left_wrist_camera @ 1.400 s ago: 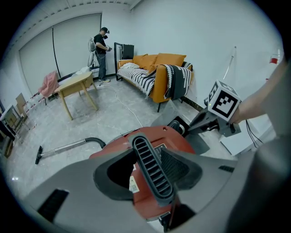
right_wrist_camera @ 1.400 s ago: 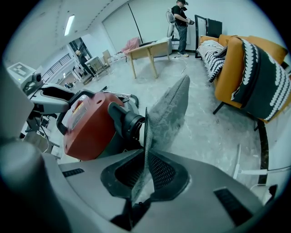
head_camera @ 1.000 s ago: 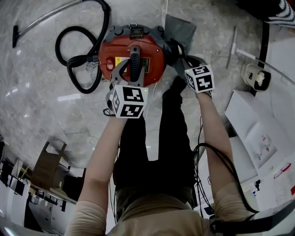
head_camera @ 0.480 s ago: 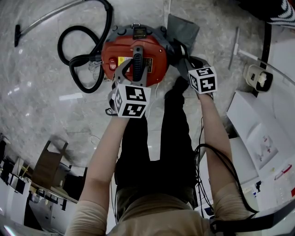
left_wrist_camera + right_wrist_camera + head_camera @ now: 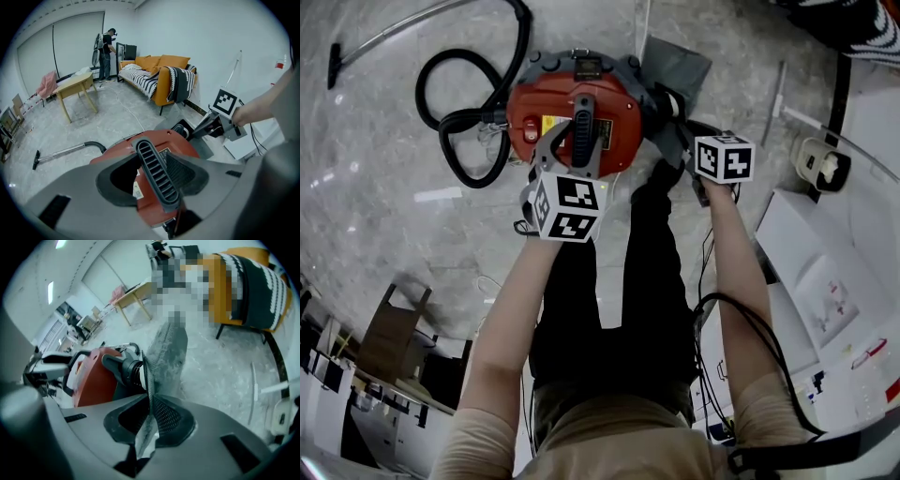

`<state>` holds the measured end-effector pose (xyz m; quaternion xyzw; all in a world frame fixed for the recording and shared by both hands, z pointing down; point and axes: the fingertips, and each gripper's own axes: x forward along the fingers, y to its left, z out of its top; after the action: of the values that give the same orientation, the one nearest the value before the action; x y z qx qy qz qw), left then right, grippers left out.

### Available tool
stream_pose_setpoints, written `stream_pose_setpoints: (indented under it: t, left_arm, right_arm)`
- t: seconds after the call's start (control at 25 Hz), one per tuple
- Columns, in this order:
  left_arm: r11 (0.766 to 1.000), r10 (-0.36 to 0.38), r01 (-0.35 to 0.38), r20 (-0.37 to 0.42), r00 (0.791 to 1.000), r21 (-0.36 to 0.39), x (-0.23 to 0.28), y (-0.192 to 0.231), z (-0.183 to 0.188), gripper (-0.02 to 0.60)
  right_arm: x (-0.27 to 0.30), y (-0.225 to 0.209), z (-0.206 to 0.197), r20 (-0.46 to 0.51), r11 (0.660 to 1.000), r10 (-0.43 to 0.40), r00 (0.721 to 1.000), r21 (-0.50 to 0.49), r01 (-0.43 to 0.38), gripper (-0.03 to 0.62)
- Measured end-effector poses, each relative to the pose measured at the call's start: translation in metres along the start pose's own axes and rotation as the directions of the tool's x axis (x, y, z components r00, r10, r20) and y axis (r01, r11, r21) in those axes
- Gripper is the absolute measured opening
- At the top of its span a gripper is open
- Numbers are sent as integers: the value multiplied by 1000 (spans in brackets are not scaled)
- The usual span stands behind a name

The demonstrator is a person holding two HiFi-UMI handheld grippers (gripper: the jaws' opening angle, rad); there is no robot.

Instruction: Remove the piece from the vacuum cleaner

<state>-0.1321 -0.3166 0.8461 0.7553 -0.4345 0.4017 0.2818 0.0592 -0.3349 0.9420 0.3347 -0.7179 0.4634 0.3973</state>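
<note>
Red vacuum cleaner [image 5: 567, 98] sitting on floor [image 5: 384, 225], left tongs [image 5: 569, 148] clamping its black handle [image 5: 153, 168], bracing body. Grey flat piece [image 5: 680, 61] lying against canister's right side, apparently not yet free. Right tongs [image 5: 151, 416] pinching its thin edge, rolling over last second, marker cube [image 5: 727, 157] turning, likely twisting piece loose

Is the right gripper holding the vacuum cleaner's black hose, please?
No, the right gripper is pinching a thin grey sheet instead.

Bright even light, fisheye edges, vignetting
</note>
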Motion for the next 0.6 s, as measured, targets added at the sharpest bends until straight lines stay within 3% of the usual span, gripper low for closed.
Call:
stream_pose_setpoints:
  t: [0.16, 0.32, 0.6]
  left_arm:
    - [1000, -4, 4, -6, 1000, 0, 0, 0, -1, 181]
    - [1000, -16, 16, -13, 1000, 4, 2, -1, -1, 181]
    - [1000, -21, 21, -4, 1000, 1, 3, -2, 1, 182]
  right_arm:
    - [2, 0, -5, -38, 978, -59, 998, -202, 50, 37]
    - [2, -1, -5, -7, 928, -131, 991, -354, 120, 35]
    - [0, -8, -6, 37, 939, -134, 990, -314, 139, 35]
